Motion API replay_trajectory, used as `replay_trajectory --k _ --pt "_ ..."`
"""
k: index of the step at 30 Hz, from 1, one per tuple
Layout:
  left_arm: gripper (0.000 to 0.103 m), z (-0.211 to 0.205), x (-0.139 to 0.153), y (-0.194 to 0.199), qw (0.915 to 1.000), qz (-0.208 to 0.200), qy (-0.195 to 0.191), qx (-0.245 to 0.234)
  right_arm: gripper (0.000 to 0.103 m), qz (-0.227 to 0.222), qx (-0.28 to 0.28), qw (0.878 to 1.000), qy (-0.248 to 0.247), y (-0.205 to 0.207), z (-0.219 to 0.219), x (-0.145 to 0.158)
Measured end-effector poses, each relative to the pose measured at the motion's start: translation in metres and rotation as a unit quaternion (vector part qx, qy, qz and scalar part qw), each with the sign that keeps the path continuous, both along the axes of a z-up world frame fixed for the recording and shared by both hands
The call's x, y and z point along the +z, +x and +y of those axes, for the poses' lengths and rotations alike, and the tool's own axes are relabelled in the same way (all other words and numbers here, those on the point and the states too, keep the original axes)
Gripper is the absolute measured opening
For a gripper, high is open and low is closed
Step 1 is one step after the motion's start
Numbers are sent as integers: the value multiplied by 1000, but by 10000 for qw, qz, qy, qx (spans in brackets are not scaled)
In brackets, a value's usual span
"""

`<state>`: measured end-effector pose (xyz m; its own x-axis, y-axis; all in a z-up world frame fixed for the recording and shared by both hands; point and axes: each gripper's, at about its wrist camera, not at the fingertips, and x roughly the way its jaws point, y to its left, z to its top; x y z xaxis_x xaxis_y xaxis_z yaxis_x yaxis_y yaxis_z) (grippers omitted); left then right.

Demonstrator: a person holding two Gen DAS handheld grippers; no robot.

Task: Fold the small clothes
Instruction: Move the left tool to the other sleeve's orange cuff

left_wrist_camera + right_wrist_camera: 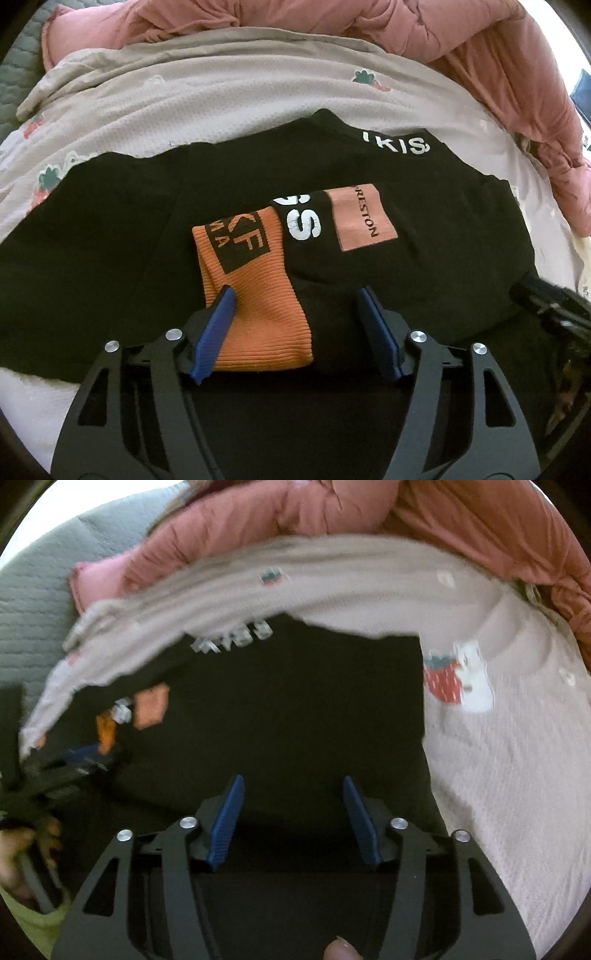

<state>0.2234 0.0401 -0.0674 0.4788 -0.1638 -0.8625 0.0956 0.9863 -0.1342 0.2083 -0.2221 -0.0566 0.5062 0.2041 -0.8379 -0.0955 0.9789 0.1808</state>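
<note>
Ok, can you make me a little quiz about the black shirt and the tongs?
1. True or false: the left tongs are squeezing the orange patch on the black shirt.
2. What fruit is printed on the pale bed cover? A) banana B) strawberry C) apple
3. Fill in: the puffy blanket bunched up behind the shirt is ____.

Key:
1. False. The tongs are open and nothing is pinched; one blue finger only overlaps the patch.
2. B
3. Pink

The right tongs are open over the shirt too.
</note>
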Motion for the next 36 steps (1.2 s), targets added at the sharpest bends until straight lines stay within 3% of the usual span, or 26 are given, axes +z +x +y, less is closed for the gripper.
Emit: replay_trajectory --k 3,12,13,15,36 --pt "71 1 0 -4 10000 -8 25 48 55 148 -96 9998 65 0 -4 -10" --pt "85 22 27 -22 9990 -398 62 180 59 -53 29 9996 269 -14 -6 8" --pt "87 25 30 -24 9988 -442 99 199 61 -89 65 9995 300 -15 -5 11" --pt "93 32 34 -29 9980 -535 211 278 81 -144 103 9993 335 -18 -2 16" --pt "93 113 69 -63 9847 -1016 448 1343 82 -756 738 9938 357 -35 68 59"
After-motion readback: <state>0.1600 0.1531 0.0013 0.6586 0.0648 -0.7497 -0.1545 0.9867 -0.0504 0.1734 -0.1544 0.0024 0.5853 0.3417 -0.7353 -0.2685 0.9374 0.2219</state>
